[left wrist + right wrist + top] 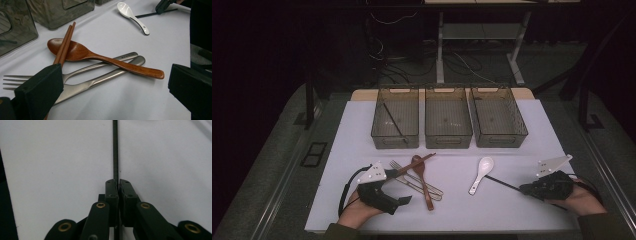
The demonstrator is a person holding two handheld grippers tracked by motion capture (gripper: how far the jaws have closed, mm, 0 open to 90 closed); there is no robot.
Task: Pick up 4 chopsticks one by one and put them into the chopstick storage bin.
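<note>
One black chopstick pinched, ready for sorting.
Right gripper clamps its near end, tip toward ten o'clock; left gripper rests spread beside the cutlery pile.

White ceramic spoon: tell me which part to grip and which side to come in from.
Grip the white ceramic spoon by its slim handle, near the lower end that points toward the person. Come from above with the jaws across the handle's width. The bowl is wide and rounded, so likely to slip, while the handle lies flat with bare table on both sides. The right gripper, nearest, is shut on a black chopstick.
</note>
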